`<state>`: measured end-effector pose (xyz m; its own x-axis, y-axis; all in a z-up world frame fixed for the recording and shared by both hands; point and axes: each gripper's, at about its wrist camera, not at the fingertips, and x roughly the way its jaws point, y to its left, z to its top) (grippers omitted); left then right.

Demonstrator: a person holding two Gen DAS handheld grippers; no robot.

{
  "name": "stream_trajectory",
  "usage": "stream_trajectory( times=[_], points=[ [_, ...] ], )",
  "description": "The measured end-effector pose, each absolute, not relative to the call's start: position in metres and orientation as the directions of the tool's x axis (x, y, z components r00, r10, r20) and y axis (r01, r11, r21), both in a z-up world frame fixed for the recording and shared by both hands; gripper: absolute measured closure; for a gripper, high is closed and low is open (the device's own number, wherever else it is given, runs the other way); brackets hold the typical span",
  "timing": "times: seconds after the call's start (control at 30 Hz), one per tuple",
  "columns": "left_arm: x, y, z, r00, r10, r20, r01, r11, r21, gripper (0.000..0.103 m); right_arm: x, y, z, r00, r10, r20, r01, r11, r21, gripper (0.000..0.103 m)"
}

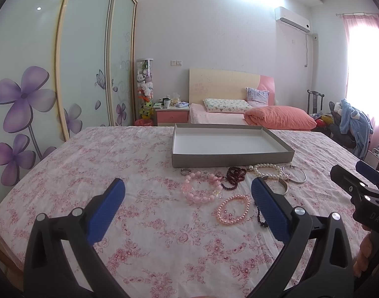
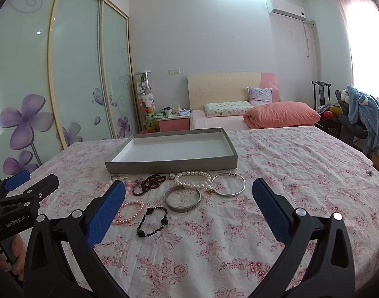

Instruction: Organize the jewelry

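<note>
A shallow grey box (image 1: 229,160) (image 2: 172,166) with a white inside stands empty on the floral cloth. In front of it lie several pieces: a chunky pink bead bracelet (image 1: 200,190), a small pink pearl bracelet (image 1: 232,209) (image 2: 129,213), dark red beads (image 1: 235,176) (image 2: 149,182), a white pearl bracelet (image 1: 267,171) (image 2: 193,180), a silver cuff (image 2: 183,200), a thin silver bangle (image 2: 228,185) (image 1: 294,175), a black bead bracelet (image 2: 152,221) and a ring (image 1: 185,171). My left gripper (image 1: 188,200) and right gripper (image 2: 189,201) are both open and empty, hovering short of the jewelry.
The table wears a pink floral cloth (image 2: 288,173). A small metal item (image 2: 369,172) lies near its right edge. Behind are a bed (image 1: 239,114), a nightstand (image 1: 172,115), sliding wardrobe doors (image 1: 85,74) at left and a chair with clothes (image 2: 360,119) at right.
</note>
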<state>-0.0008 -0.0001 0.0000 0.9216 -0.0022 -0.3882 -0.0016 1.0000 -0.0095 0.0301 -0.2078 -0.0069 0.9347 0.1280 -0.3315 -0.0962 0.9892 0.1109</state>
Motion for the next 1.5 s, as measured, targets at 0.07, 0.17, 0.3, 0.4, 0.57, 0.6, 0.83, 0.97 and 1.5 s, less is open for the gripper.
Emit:
stream_trajectory(
  times=[0.07,0.17,0.3,0.4,0.57,0.6,0.83,0.97,1.5],
  points=[
    [-0.001,0.000,0.000,0.922,-0.002,-0.388,-0.002,1.000,-0.009,0.004,0.030,-0.208,-0.007,0.935,0.128,-0.332,-0.096,0.989,0.111,0.002],
    [-0.001,0.000,0.000,0.921,-0.002,-0.389,-0.002,1.000,-0.009,0.004,0.030,-0.208,-0.007,0.934,0.128,-0.333,-0.095,0.989,0.111,0.002],
    [-0.001,0.000,0.000,0.921,-0.002,-0.390,-0.002,1.000,-0.010,0.004,0.031,-0.208,-0.006,0.934,0.127,-0.333,-0.095,0.989,0.111,0.002],
    [-0.001,0.003,-0.002,0.920,-0.001,-0.392,-0.003,1.000,-0.009,0.004,0.031,-0.208,-0.006,0.933,0.127,-0.336,-0.095,0.989,0.111,0.002],
    [-0.001,0.003,-0.004,0.914,0.013,-0.405,-0.017,1.000,-0.007,0.004,0.038,-0.206,-0.015,0.914,0.149,-0.378,-0.112,0.987,0.118,0.002],
    [0.002,0.004,-0.005,0.912,0.017,-0.410,-0.022,1.000,-0.007,0.004,0.042,-0.204,-0.019,0.901,0.163,-0.401,-0.123,0.985,0.125,0.002],
    [0.024,0.013,-0.009,0.887,0.031,-0.460,-0.037,0.999,-0.003,0.004,0.066,-0.191,-0.049,0.780,0.235,-0.580,-0.165,0.971,0.171,0.040],
    [0.037,0.017,-0.013,0.865,0.016,-0.502,-0.031,0.999,-0.021,0.004,0.081,-0.183,-0.063,0.704,0.248,-0.665,-0.160,0.968,0.193,0.060],
    [0.067,0.009,-0.023,0.814,-0.025,-0.580,0.032,0.999,0.002,0.008,0.109,-0.157,-0.070,0.623,0.143,-0.769,-0.149,0.987,0.062,0.087]
  ],
)
